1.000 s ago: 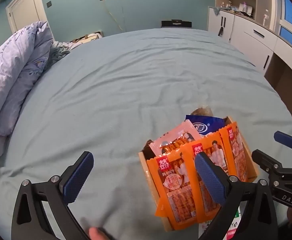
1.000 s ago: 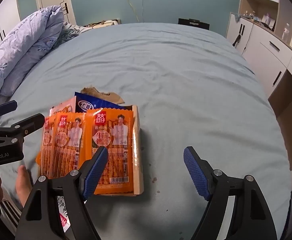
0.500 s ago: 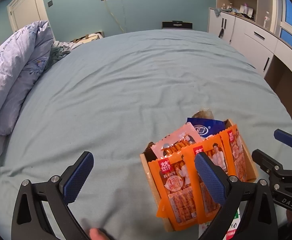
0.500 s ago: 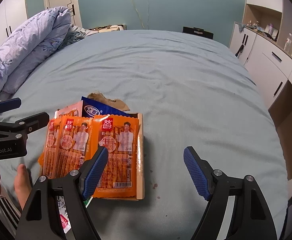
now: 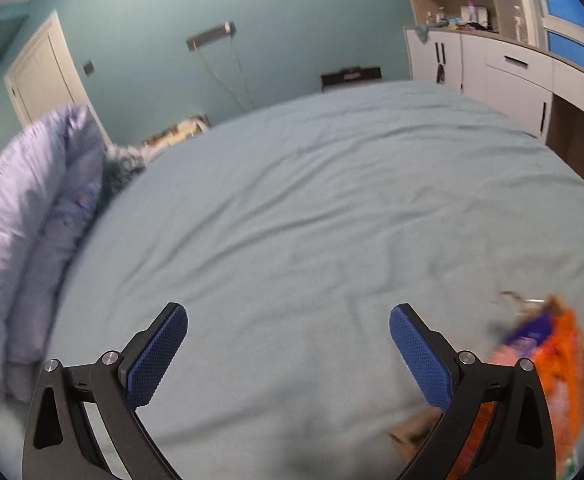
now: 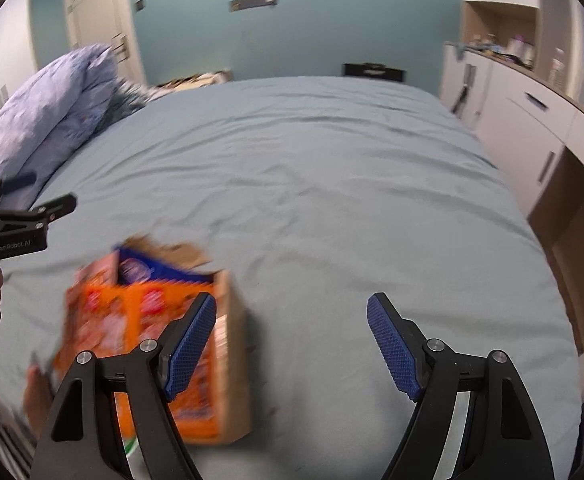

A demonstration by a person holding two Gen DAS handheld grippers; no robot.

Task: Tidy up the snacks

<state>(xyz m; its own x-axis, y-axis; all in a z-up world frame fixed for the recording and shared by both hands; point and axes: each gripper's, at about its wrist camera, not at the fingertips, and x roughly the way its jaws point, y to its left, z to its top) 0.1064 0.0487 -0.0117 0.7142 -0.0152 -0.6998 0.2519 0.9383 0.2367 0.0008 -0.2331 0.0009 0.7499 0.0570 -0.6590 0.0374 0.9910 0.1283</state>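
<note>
On the bed [image 6: 332, 184], near its front edge, a cardboard box [image 6: 234, 360] stands packed with orange snack packets [image 6: 132, 320], motion-blurred so their print is unreadable. Both the left gripper [image 5: 288, 344] and right gripper [image 6: 292, 344] hang spread wide, empty, touching nothing; in the left view the box is cut off at right.

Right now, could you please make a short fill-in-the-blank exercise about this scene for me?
1. The snack packets stand in a cardboard ____.
2. The box rests on a ____.
3. Both the left gripper and the right gripper have their jaws ____.
4. Most packets in the box are ____ in colour.

Missing words: box; bed; open; orange
</note>
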